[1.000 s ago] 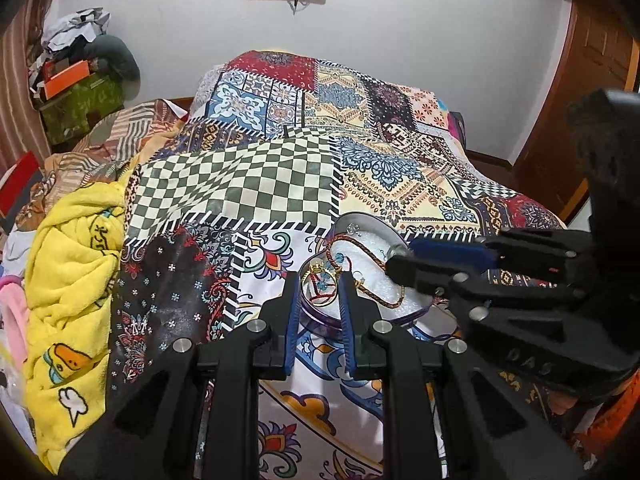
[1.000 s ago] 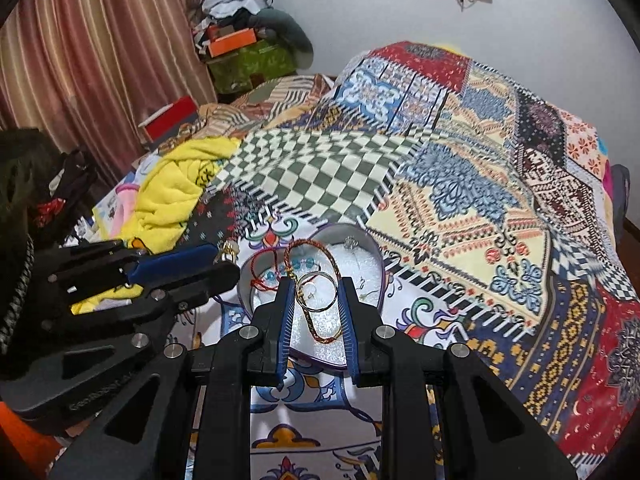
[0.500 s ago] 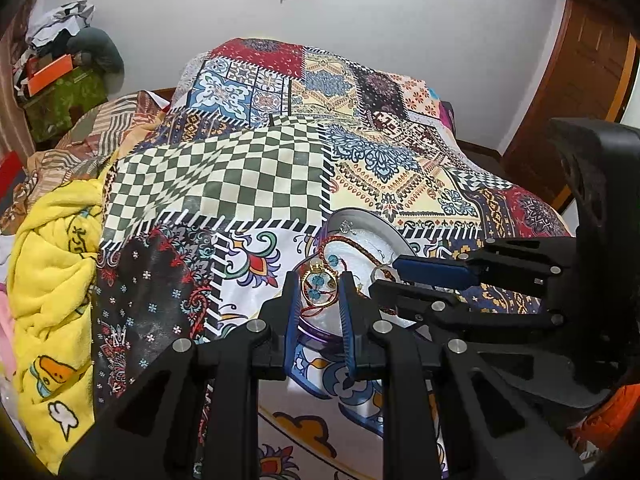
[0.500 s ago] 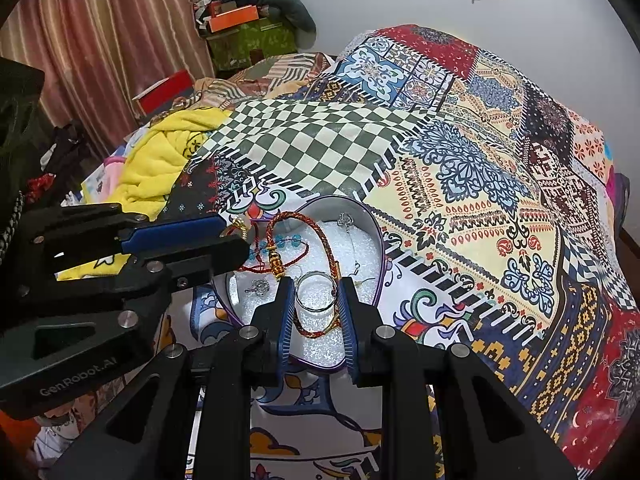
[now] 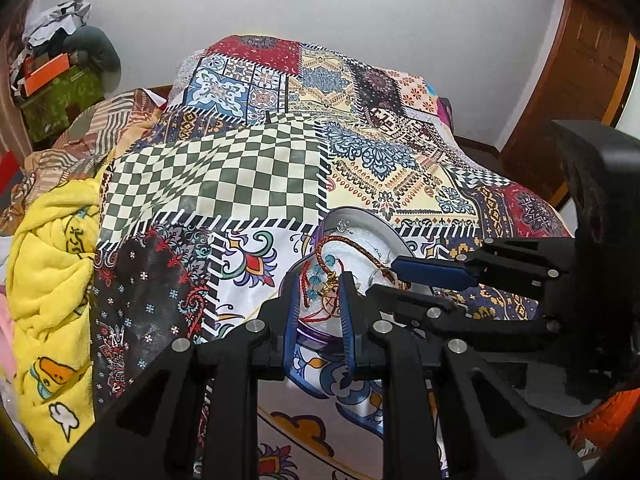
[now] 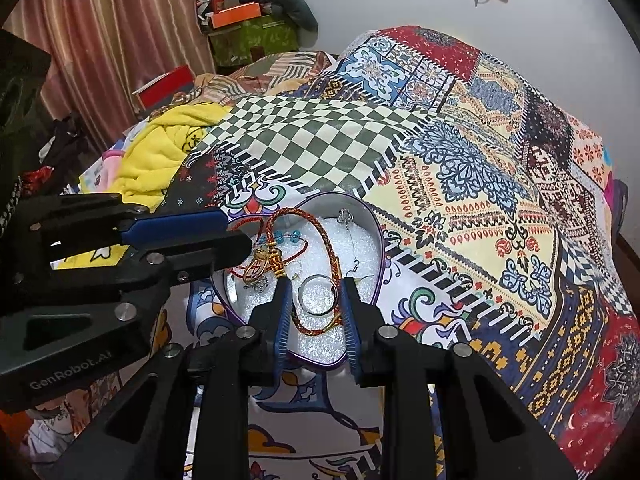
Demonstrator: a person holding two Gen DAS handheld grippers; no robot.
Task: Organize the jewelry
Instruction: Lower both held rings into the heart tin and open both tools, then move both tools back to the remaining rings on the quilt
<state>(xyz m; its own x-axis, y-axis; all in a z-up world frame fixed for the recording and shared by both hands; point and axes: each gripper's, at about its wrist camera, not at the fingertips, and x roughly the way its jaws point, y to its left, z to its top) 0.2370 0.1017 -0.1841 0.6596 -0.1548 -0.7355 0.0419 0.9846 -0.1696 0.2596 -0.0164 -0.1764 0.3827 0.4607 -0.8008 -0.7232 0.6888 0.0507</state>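
Where both hand-held grippers gape empty: patchwork bedspread [image 6: 460,184], heart-shaped tin [image 6: 372,232], white wall [image 5: 400,12].

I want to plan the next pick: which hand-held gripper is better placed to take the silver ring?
Right. The right hand-held gripper is open with the silver ring framed between its fingers; the left hand-held gripper points at the gold pendant.

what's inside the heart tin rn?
In the heart tin, on white glittery lining: a braided cord bracelet, a red string bracelet, a silver ring, a gold pendant and small silver pieces. The left tool hides the near-left part.
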